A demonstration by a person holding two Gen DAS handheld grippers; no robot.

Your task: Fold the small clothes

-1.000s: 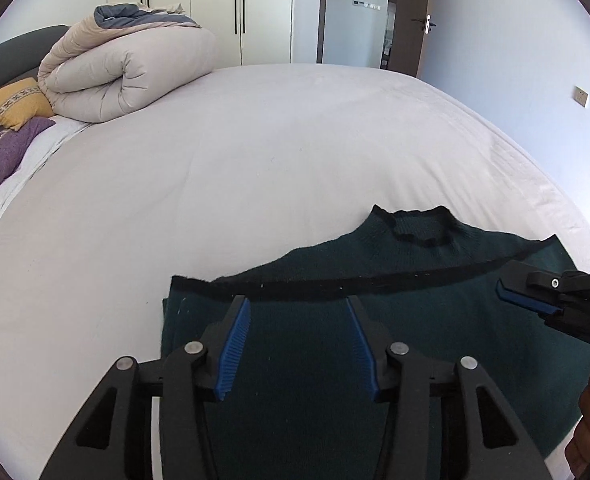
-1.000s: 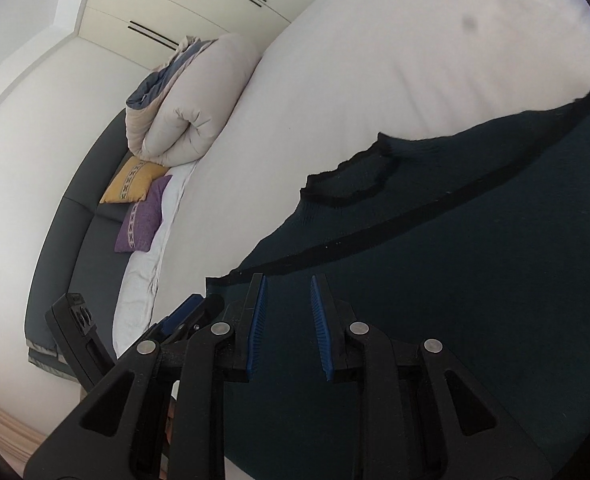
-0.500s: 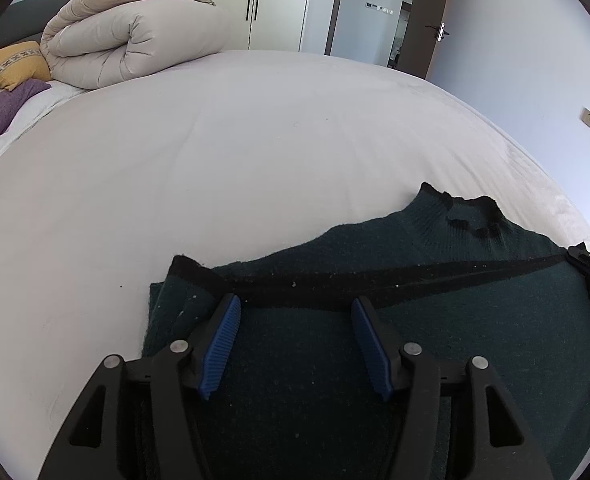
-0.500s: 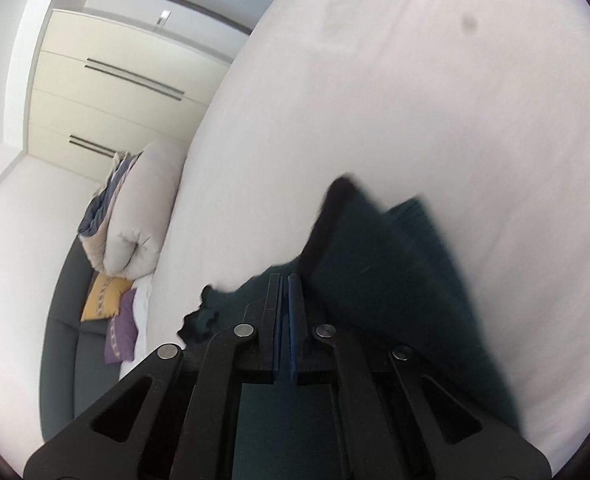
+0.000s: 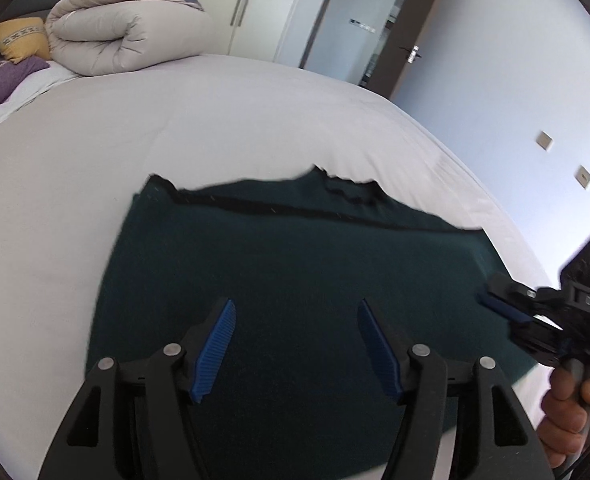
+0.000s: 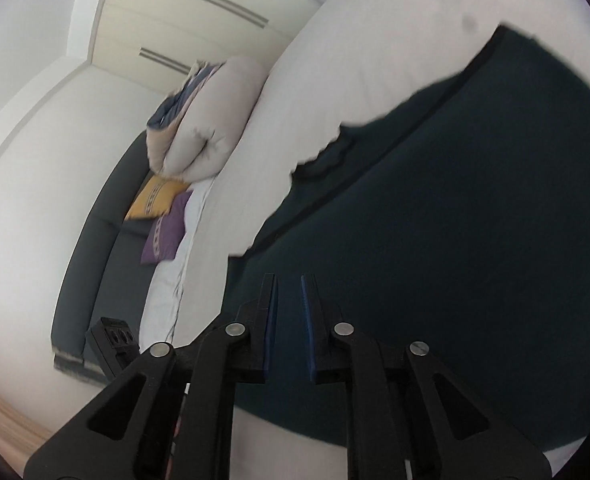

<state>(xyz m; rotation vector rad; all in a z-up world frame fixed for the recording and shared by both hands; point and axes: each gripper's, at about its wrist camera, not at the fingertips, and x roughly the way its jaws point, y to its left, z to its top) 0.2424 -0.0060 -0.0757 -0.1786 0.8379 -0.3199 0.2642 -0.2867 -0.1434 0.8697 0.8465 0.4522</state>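
Dark green sweater [image 5: 295, 280] lies flat on the bed [image 5: 215, 120] near its front edge, our left claw [image 5: 295, 344] wide, right claw [image 6: 287, 320] narrow and empty, so we should pinch matching hem corners and fold evenly toward the collar.

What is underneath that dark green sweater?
The dark green sweater lies flat on the white bed sheet, which shows all around it. Anything directly beneath the fabric is covered and cannot be seen.
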